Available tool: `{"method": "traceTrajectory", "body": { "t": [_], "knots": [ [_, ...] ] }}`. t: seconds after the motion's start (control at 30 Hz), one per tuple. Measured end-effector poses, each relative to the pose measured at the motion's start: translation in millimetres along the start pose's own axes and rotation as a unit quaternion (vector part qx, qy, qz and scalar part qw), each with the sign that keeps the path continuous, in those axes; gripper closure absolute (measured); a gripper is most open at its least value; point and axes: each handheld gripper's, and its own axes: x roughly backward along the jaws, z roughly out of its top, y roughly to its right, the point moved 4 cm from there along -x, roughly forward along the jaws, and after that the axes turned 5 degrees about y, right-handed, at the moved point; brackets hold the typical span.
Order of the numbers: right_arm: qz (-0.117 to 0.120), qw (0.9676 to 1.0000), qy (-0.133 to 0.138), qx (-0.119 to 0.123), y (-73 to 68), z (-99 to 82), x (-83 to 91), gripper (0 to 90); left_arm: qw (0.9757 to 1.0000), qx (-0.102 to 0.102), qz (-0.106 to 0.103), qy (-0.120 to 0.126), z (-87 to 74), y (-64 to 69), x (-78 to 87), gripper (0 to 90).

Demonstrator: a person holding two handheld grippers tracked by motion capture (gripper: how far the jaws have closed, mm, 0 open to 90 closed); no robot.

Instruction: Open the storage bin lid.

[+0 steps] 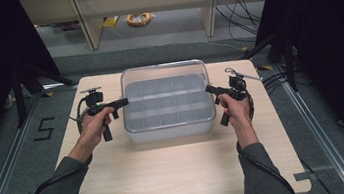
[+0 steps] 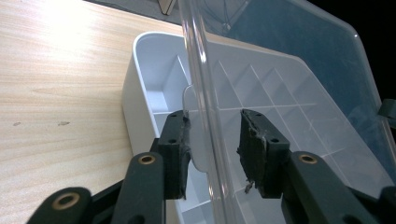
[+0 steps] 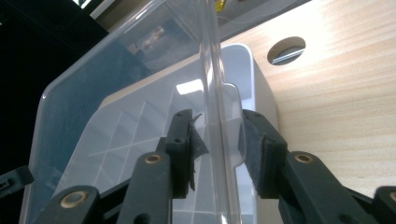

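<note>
Now you clamp both grippers, left (image 1: 125,102) and right (image 1: 208,88), on opposite lid (image 1: 162,69) edges, so it lifts evenly off the box (image 1: 170,130).

I see a white compartment box (image 1: 170,127) mid-table, many empty cells, its clear lid (image 1: 163,73) raised off the rim, tilted above it

The clear lid (image 1: 163,78) stands raised over the white compartment box (image 1: 170,130), blocking the middle of the table (image 1: 180,171). Left gripper (image 1: 123,102) and right gripper (image 1: 209,89) close in on its side edges. Bare tabletop lies open in front and along both outer sides.
</note>
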Motion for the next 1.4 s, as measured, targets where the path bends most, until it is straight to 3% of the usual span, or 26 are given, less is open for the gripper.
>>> {"method": "traceTrajectory", "body": {
  "t": [0.1,0.2,0.27,0.3,0.33,0.37,0.4,0.43,0.47,0.6,0.63,0.8,0.83,0.9,0.97,1.07,1.1,1.13,1.4],
  "knots": [
    [-0.005,1.0000,-0.006,-0.005,-3.6,1.0,2.1,66.0,1.0000,0.004,0.000,0.006,0.8,1.3,2.1,63.3],
    [-0.007,0.9999,0.004,0.015,-4.9,3.7,2.7,66.2,1.0000,0.006,-0.001,0.006,0.8,2.9,5.0,63.7],
    [-0.004,0.9998,0.008,0.015,-7.5,4.9,4.7,66.4,0.9999,0.012,-0.003,0.008,1.4,3.7,8.1,64.1],
    [-0.001,0.9995,0.013,0.028,-6.9,6.1,5.3,66.7,0.9998,0.012,-0.006,0.010,2.3,5.1,11.4,64.2],
    [0.001,0.9997,0.015,0.020,-12.0,6.8,9.6,66.9,0.9999,0.010,-0.008,0.011,2.6,6.3,14.0,64.1],
    [0.002,0.9992,0.021,0.033,-13.2,8.3,11.4,67.1,0.9998,0.010,-0.010,0.013,3.2,7.6,16.7,64.2],
    [0.004,0.9993,0.020,0.032,-16.1,9.2,14.4,67.2,0.9998,0.010,-0.012,0.013,3.8,8.9,18.9,64.4],
    [0.007,0.9989,0.024,0.039,-17.3,10.8,16.1,67.2,0.9997,0.005,-0.016,0.019,5.5,12.5,24.0,64.6],
    [0.008,0.9992,0.027,0.028,-22.8,12.2,21.7,67.3,0.9996,0.003,-0.016,0.022,6.1,14.2,26.1,64.7],
    [0.016,0.9978,0.032,0.056,-28.6,12.4,31.3,67.0,0.9993,-0.017,-0.009,0.031,5.0,20.6,38.7,64.8],
    [0.015,0.9983,0.028,0.049,-31.8,10.9,34.8,66.8,0.9992,-0.021,-0.008,0.033,3.6,21.6,42.0,64.8],
    [0.034,0.9954,0.032,0.084,-35.9,5.3,48.3,67.4,0.9990,-0.029,-0.010,0.033,-2.2,22.2,55.3,65.9],
    [0.034,0.9970,0.027,0.064,-40.6,2.3,51.9,67.5,0.9990,-0.026,-0.012,0.033,-4.8,21.9,56.2,65.8],
    [0.038,0.9951,0.030,0.086,-39.8,-0.4,54.6,67.8,0.9992,-0.023,-0.015,0.029,-9.5,21.1,58.5,65.9],
    [0.035,0.9962,0.026,0.075,-42.3,-4.3,60.3,68.1,0.9992,-0.018,-0.022,0.029,-13.0,21.4,61.6,66.1],
    [0.042,0.9950,0.033,0.084,-40.7,-8.4,67.4,68.5,0.9991,-0.018,-0.026,0.030,-18.9,23.6,66.2,66.1],
    [0.043,0.9958,0.030,0.075,-41.1,-10.8,70.4,68.5,0.9990,-0.019,-0.029,0.028,-20.6,24.3,68.1,66.2],
    [0.045,0.9951,0.031,0.083,-39.1,-12.5,71.8,68.5,0.9989,-0.019,-0.033,0.027,-22.3,25.1,69.9,66.2],
    [0.055,0.9958,0.018,0.070,-29.4,-35.1,87.3,69.0,0.9983,-0.024,-0.047,0.026,-43.4,23.4,79.3,67.0]
  ]
}}
